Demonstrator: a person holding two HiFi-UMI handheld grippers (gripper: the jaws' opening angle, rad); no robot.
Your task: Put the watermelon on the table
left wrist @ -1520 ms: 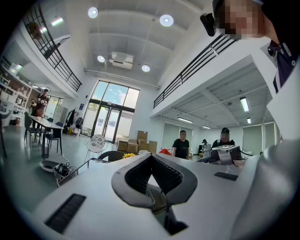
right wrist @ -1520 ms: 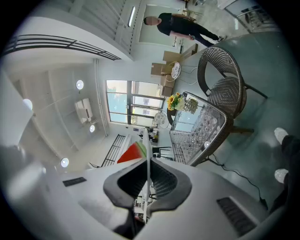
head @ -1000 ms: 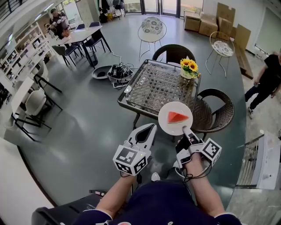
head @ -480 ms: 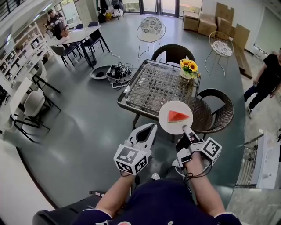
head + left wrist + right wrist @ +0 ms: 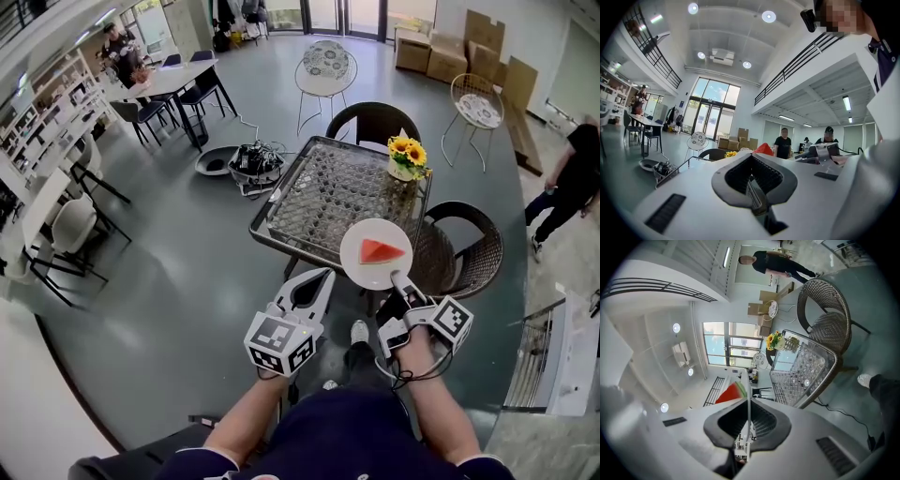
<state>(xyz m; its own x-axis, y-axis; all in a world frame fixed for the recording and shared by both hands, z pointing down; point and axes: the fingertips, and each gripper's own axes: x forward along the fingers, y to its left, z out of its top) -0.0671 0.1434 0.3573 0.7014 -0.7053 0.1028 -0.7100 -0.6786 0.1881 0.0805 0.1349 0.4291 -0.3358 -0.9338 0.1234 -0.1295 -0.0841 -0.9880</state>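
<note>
A red watermelon slice (image 5: 382, 250) lies on a white plate (image 5: 364, 263). My right gripper (image 5: 395, 277) is shut on the plate's near rim and holds it level over the near right corner of the glass-topped table (image 5: 328, 187). In the right gripper view the plate's edge (image 5: 748, 387) runs as a thin line between the jaws of the right gripper (image 5: 749, 404), with the slice (image 5: 731, 393) to its left. My left gripper (image 5: 319, 277) is shut on nothing, just left of the plate. In the left gripper view the left gripper (image 5: 752, 160) points at the table, and the slice (image 5: 764, 149) shows red beyond it.
A pot of sunflowers (image 5: 405, 156) stands at the table's far right corner. Wicker chairs sit behind the table (image 5: 375, 116) and to its right (image 5: 466, 246). A heap of cables (image 5: 249, 160) lies on the floor to the left. A person (image 5: 567, 183) walks at far right.
Both grippers and the plate have drifted a little closer to the table. A shoe has come into sight on the floor between the two grippers.
</note>
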